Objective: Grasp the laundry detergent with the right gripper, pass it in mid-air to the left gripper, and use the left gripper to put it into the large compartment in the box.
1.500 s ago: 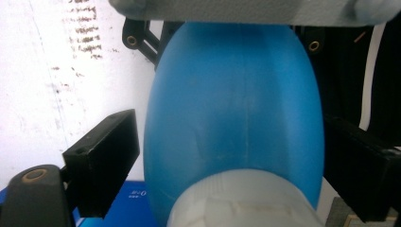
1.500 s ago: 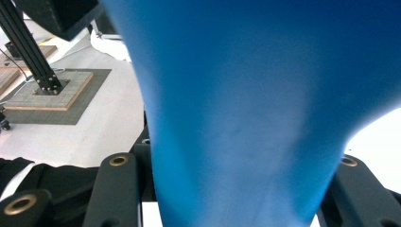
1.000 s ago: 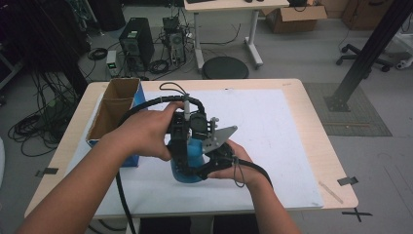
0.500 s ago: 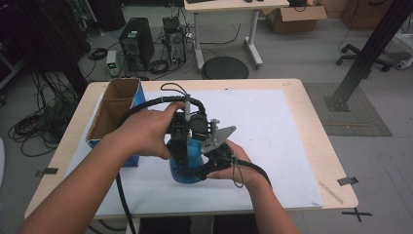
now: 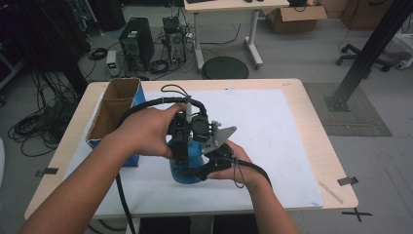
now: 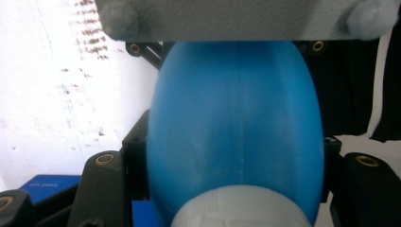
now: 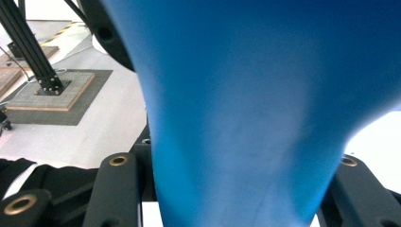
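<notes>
A blue plastic bottle point(image 5: 187, 170) stands on the white sheet near the table's front, held between both hands. My left gripper point(image 5: 183, 153) comes down on it from above, and its jaws have just been closing on it. In the left gripper view the black jaws press both sides of the bottle point(image 6: 234, 104) just above its white cap point(image 6: 236, 210). My right gripper point(image 5: 195, 173) reaches in from the right, low on the bottle. In the right gripper view its jaws clamp the blue body point(image 7: 246, 94).
An open cardboard box point(image 5: 114, 109) with a blue side stands at the table's left. The white sheet point(image 5: 277, 126) covers most of the tabletop, with bare room to the right. Computer towers, cables and a round stool stand on the floor beyond the far edge.
</notes>
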### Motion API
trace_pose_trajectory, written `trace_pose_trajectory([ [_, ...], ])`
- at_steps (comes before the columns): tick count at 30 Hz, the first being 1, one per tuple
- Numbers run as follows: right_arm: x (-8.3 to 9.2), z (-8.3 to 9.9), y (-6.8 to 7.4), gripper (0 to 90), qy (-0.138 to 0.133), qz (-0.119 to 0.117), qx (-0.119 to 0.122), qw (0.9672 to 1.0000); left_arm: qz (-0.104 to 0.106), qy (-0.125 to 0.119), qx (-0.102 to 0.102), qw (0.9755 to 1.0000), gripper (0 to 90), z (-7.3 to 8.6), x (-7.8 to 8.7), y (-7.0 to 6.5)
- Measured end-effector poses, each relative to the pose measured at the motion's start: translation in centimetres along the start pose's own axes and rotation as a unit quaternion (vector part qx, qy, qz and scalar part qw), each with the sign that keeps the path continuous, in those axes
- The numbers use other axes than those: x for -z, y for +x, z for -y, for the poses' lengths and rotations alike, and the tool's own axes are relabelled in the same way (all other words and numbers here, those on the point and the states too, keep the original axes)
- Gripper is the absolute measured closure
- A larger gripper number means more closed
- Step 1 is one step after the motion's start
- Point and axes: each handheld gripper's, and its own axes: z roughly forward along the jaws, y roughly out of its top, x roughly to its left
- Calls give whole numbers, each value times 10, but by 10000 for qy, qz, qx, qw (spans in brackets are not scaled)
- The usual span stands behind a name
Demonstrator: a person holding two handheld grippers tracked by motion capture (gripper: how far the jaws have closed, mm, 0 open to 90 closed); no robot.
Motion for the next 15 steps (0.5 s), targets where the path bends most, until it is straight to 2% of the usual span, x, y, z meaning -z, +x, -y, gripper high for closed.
trace_pose_trajectory([
  [5, -2, 0, 1, 438, 16, 0, -65, 10000, -15, 101, 28, 9999, 391, 0, -2, 0],
  [7, -1, 2, -1, 266, -28, 109, -137, 9998, -26, 53, 69, 10000, 391, 1, 0, 2],
  [8, 0, 2, -2, 231, -85, 190, -224, 9995, -4, 54, 78, 10000, 391, 1, 1, 2],
  [9, 2, 3, -2, 225, -157, 236, -300, 9991, -14, 55, 80, 10000, 391, 1, 1, 2],
  [11, 4, 3, -3, 216, -177, 225, -305, 9991, -8, 67, 74, 10000, 390, 1, 2, 3],
  [12, 9, 4, -3, 180, -268, 280, -346, 9987, -20, 55, 105, 9999, 391, 2, 2, 3],
  [15, 12, 4, -4, 166, -299, 298, -384, 9984, -13, 54, 116, 9999, 390, 1, 2, 4],
])
